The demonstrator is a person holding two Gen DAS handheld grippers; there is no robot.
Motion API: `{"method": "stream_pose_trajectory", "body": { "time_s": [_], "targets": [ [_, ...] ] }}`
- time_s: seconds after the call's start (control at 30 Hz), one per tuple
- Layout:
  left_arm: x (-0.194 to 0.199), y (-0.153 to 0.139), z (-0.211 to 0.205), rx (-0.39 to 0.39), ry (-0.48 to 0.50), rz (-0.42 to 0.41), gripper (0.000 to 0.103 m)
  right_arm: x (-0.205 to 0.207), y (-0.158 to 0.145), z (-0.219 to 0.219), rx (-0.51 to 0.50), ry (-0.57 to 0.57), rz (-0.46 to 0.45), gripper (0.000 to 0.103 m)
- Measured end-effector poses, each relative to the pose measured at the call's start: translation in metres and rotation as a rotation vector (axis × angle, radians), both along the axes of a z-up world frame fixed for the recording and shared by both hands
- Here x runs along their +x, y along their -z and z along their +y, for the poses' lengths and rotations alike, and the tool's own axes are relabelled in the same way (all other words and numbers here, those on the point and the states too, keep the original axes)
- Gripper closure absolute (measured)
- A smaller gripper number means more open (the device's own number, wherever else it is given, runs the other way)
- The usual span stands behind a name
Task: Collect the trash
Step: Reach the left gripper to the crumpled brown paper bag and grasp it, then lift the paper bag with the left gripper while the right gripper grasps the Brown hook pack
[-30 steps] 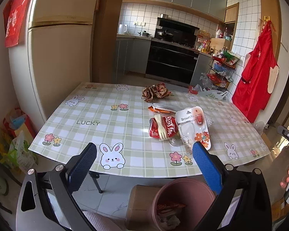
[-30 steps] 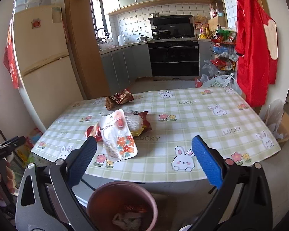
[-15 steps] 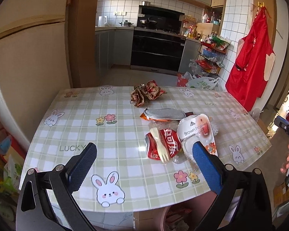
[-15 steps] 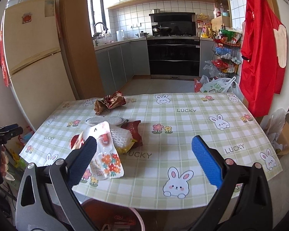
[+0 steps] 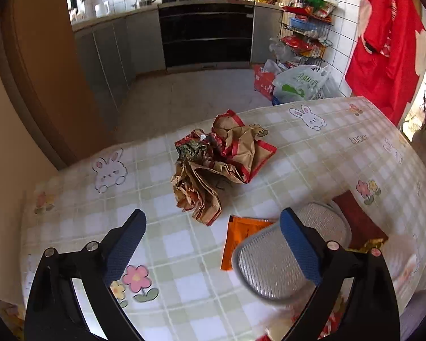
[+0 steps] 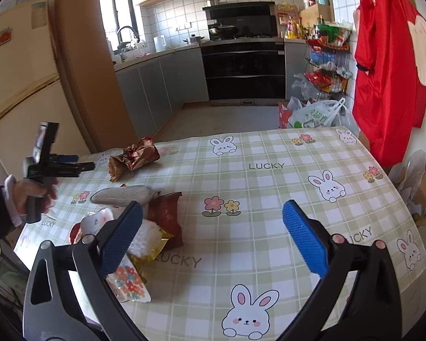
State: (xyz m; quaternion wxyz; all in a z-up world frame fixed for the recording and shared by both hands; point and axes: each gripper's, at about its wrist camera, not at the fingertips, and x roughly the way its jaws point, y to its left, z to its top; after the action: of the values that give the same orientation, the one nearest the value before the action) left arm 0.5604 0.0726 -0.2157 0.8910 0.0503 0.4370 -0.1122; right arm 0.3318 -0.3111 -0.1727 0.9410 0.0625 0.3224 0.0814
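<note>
A crumpled brown-and-red paper bag [image 5: 218,167] lies on the checked tablecloth [image 5: 162,244], just beyond my left gripper [image 5: 213,244]. Its jaws are wide and closing a little, with nothing between them. An orange wrapper [image 5: 241,238], a silver mesh packet [image 5: 272,267] and a dark red packet [image 5: 357,221] lie by its right finger. My right gripper [image 6: 213,236] stands open over the near table. Its left finger is above a pile: the silver packet [image 6: 122,196], the dark red packet [image 6: 167,216] and a flowered blister card [image 6: 127,281]. The right wrist view shows a hand [image 6: 31,193] holding the left gripper [image 6: 79,162] near the paper bag [image 6: 136,156].
Plastic shopping bags [image 5: 298,82] and a wire rack [image 6: 326,65] stand on the floor past the table's far edge. A red apron [image 6: 389,71] hangs at the right, a fridge [image 6: 17,85] stands at the left. A cardboard box [image 6: 423,199] sits off the table's right side.
The left gripper swept forward and down over the table toward the crumpled paper bag. The right gripper also advanced over the table. The pink bin dropped out of both views.
</note>
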Motion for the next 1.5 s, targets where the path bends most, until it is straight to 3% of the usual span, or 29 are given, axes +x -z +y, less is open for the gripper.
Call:
{"method": "stream_pose_trajectory", "body": {
  "time_s": [0.2,0.47,0.5,0.53,0.57,0.63,0.77,0.97,1.13,1.3,1.5],
  "targets": [
    [0.047,0.044,-0.002,0.051,-0.063,0.074,0.02,0.012,0.017,-0.015,0.0,0.036,0.027,0.006],
    [0.069,0.071,0.002,0.027,-0.091,0.129,0.025,0.021,0.034,-0.025,0.0,0.04,0.064,0.006],
    [0.071,0.076,0.004,0.021,-0.099,0.143,0.033,0.021,0.037,-0.025,0.0,0.039,0.069,0.006],
    [0.073,0.079,0.005,0.011,-0.103,0.158,0.056,0.021,0.039,-0.024,0.001,0.036,0.073,0.006],
    [0.072,0.082,0.007,0.005,-0.107,0.167,0.067,0.02,0.04,-0.024,0.003,0.029,0.077,0.006],
    [0.066,0.08,0.01,0.005,-0.119,0.134,0.078,0.019,0.044,-0.021,0.0,0.019,0.087,0.006],
    [0.049,0.062,0.027,-0.048,-0.159,0.062,0.083,0.016,0.049,-0.009,-0.003,-0.013,0.101,0.006],
    [0.001,0.014,0.053,-0.087,-0.194,-0.06,0.084,0.008,0.06,0.029,0.011,-0.119,0.121,0.006],
    [-0.067,-0.024,0.062,-0.148,-0.192,-0.142,0.084,-0.007,0.073,0.079,-0.032,-0.272,0.122,0.006],
    [-0.152,-0.026,0.065,-0.163,-0.216,-0.183,0.084,-0.021,0.079,0.119,-0.1,-0.376,0.116,0.006],
    [-0.248,-0.018,0.072,-0.214,-0.304,-0.25,0.084,-0.035,0.096,0.166,-0.267,-0.477,0.068,0.006]
  ]
}}
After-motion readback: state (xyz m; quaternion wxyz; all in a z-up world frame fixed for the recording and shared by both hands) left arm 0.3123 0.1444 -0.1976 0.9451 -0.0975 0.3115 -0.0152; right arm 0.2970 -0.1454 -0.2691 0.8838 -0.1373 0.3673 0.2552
